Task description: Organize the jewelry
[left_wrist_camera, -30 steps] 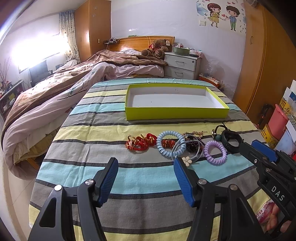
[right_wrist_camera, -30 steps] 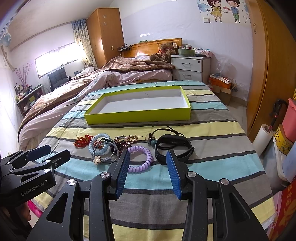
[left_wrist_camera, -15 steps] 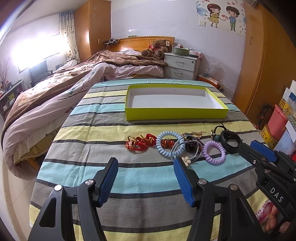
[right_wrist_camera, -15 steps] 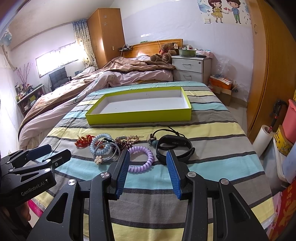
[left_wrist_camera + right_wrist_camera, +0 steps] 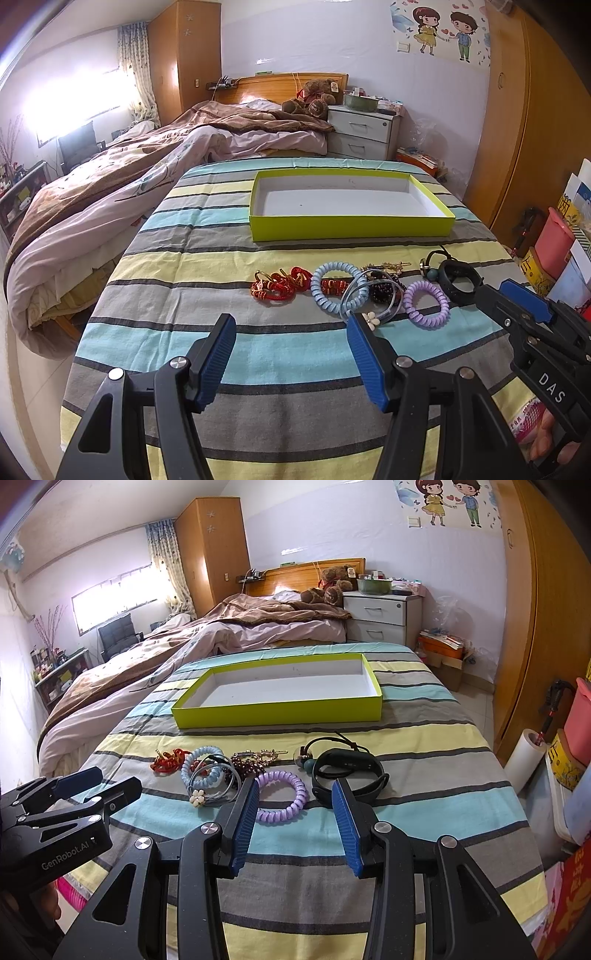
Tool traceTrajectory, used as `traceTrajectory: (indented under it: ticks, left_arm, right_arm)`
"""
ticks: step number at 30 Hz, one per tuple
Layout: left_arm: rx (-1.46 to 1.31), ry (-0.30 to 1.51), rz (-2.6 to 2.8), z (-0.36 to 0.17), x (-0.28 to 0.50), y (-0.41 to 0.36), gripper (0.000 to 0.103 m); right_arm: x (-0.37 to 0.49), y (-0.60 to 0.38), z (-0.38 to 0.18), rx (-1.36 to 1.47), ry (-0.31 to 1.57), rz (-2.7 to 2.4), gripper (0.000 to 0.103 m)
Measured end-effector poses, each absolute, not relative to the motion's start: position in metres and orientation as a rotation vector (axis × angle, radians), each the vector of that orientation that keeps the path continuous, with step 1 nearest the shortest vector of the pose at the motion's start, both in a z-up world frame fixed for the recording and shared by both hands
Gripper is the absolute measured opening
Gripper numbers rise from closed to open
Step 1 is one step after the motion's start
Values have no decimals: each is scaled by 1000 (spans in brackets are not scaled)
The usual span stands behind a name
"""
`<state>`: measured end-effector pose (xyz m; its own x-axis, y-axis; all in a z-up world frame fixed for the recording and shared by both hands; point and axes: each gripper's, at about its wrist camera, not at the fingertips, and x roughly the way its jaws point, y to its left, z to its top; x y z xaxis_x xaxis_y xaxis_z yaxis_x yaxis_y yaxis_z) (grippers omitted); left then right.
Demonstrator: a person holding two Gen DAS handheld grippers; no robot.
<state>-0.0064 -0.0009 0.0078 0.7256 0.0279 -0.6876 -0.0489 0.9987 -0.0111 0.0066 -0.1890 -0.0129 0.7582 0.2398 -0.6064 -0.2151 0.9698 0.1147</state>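
left gripper (image 5: pixel 290 334) open | right gripper (image 5: pixel 293 797) open (nothing held) | tray (image 5: pixel 351 227) bare

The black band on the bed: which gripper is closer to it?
Right. The right gripper hovers just short of the black band; the left gripper sits farther along the row, by the blue coil.

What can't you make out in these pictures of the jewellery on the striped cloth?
- Dark beaded piece: left view, overlapped by clear bangles; its shape is unclear.
- Gold clip: right view, too small for detail.
- Black band: right view, near edge behind a right gripper finger.
- Red bracelets: tangled, count unclear.
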Motion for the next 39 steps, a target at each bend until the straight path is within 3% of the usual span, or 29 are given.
traceTrajectory:
  ticks: [25, 39]
  left_arm:
    - [-97, 786, 6, 4, -4, 17, 62]
    - [-215, 857, -49, -13, 14, 55, 62]
  right_arm:
    - [8, -193, -17, 53, 674, 308, 42]
    - [41, -161, -41, -96, 823, 516, 42]
